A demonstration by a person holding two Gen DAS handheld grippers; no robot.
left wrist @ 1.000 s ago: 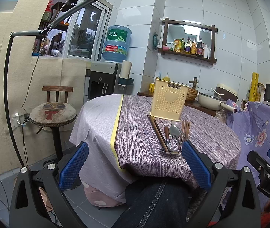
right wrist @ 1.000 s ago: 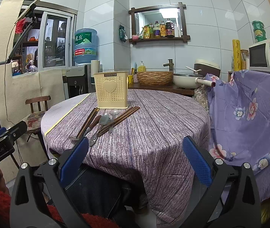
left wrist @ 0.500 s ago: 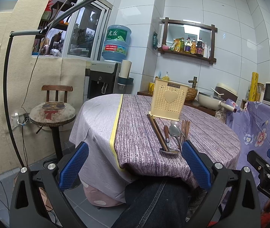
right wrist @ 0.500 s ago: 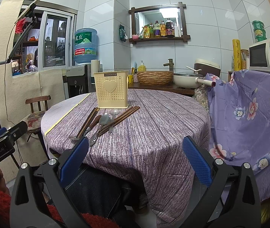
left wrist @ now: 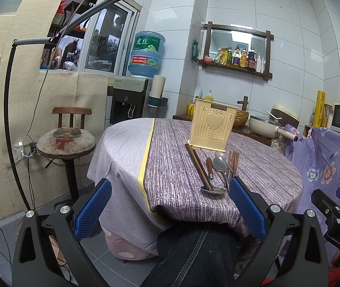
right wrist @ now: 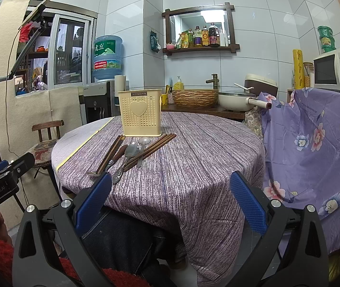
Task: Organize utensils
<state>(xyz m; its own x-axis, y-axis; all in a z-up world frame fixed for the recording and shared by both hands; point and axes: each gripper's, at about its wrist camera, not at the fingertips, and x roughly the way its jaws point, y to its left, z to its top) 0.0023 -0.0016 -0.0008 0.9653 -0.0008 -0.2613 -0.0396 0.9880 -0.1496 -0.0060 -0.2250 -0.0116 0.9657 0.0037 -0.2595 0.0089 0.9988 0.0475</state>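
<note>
Both tongs (left wrist: 170, 208) (right wrist: 170, 198) gape before utensils (right wrist: 131, 154) fronting holder (right wrist: 140, 113).

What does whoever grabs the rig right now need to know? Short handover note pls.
Left claw: open, empty, held short of the table edge.
Right claw: open, empty, also short of the edge.
Yellow utensil holder stands upright mid-table; whether anything is inside cannot be seen.
Lying flat in front of it: chopsticks, wood-handled spoon, metal spoon, pale spoon, second chopstick bundle.
Done: nothing visibly.
Left: every utensil, presumably into the holder.
</note>
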